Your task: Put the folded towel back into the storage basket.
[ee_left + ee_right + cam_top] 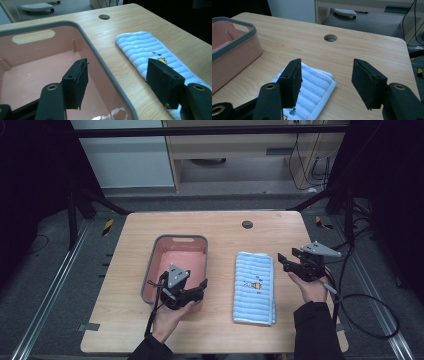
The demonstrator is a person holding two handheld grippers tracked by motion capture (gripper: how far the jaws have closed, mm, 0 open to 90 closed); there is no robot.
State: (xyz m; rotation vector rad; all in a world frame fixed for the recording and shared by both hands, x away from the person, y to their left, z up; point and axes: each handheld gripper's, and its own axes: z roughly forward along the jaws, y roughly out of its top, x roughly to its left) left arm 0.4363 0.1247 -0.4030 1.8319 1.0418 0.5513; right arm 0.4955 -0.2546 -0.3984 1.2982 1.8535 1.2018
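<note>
The folded blue-striped towel (254,287) lies flat on the wooden table (220,227), toward its right edge, long side running from the near edge to the far one. It is soft, ribbed terry with a small printed picture and a stitched hem. The right gripper (286,261) hovers just right of its far end, jaws apart on nothing. The left gripper (186,284) hangs over the near end of the pink plastic tub (180,240), grey-rimmed and rectangular, just left of the towel, jaws also apart and empty
</note>
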